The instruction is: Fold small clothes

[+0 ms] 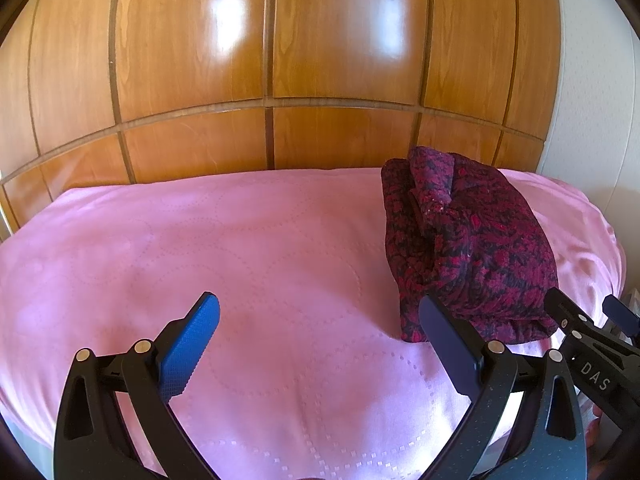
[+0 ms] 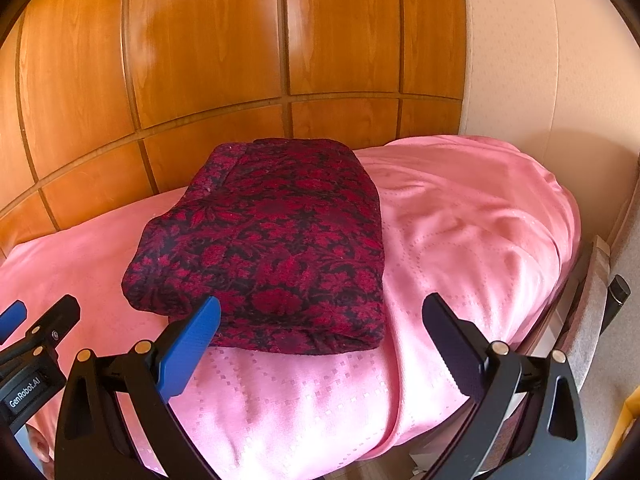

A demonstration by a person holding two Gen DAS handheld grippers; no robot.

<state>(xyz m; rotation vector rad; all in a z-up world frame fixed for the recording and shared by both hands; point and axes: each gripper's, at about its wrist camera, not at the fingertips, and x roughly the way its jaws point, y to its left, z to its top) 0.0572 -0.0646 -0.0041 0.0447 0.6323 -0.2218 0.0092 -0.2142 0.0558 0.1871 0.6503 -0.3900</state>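
Note:
A dark red and black floral garment [image 1: 468, 248] lies folded in a thick rectangle on the pink bedspread [image 1: 240, 248], toward its right side. It also shows in the right wrist view [image 2: 276, 248], in the middle. My left gripper [image 1: 320, 320] is open and empty, above the bedspread just left of the garment's near corner. My right gripper [image 2: 320, 316] is open and empty, just in front of the garment's near edge. The right gripper shows at the right edge of the left wrist view [image 1: 592, 320]; the left gripper shows at the left edge of the right wrist view [image 2: 36, 320].
A glossy wooden panelled wardrobe [image 1: 272, 72] stands right behind the bed. A pale wall [image 2: 520, 60] is at the right. The bed's right edge [image 2: 576, 288] drops to the floor, with a dark handle [image 2: 616, 292] beside it.

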